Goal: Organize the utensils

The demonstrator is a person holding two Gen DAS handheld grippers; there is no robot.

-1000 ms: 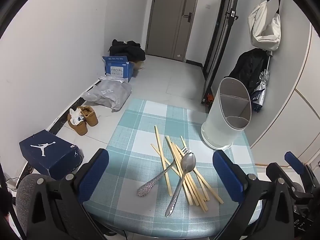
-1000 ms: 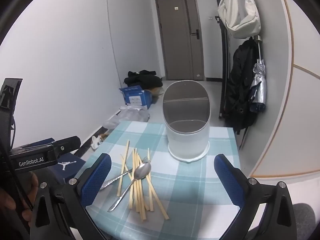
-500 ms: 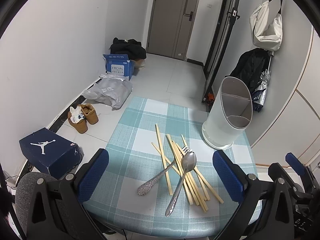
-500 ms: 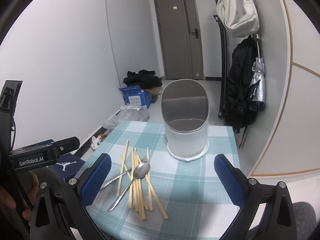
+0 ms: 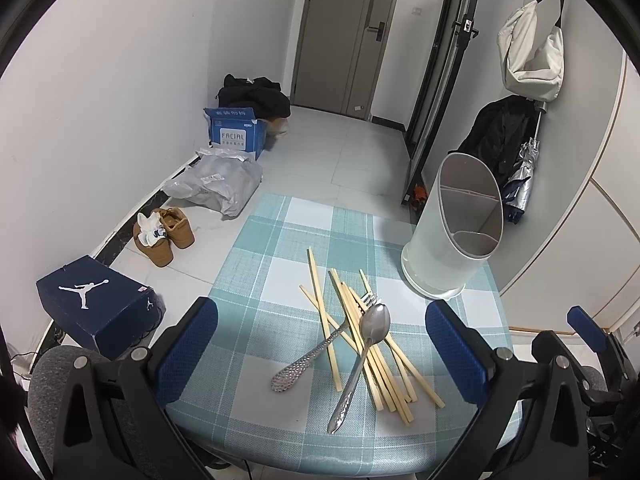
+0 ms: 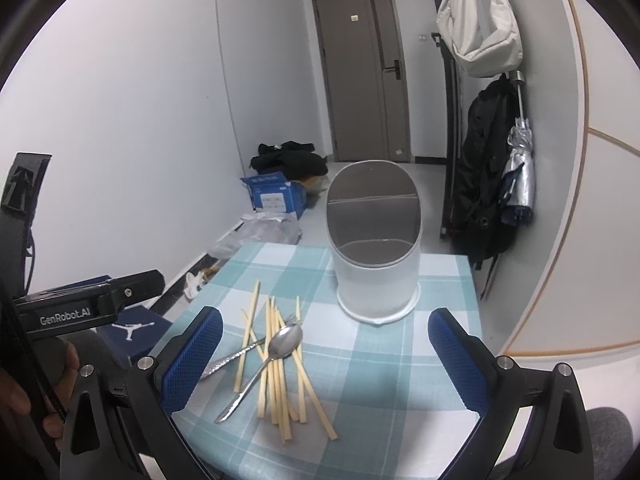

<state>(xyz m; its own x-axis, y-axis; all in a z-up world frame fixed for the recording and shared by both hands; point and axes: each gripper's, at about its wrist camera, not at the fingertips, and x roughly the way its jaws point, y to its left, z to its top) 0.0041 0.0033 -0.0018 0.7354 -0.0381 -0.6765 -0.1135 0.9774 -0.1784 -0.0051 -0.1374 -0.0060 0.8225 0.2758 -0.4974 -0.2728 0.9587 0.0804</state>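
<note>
Spoon (image 5: 362, 354) & fork (image 5: 320, 350) shiny metal w/ textured handles, chopsticks (image 5: 374, 350) pale matt wood, holder (image 5: 454, 232) matt white plastic, surface (image 5: 272, 264) woven checked cloth.

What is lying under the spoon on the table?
The spoon rests on crossed chopsticks; the fork lies among them. Whatever is directly beneath its bowl is hidden.

Left of the white utensil holder (image 6: 376, 268), a spoon (image 6: 272, 354) and fork (image 6: 246, 350) lie across scattered wooden chopsticks (image 6: 280, 376).
</note>
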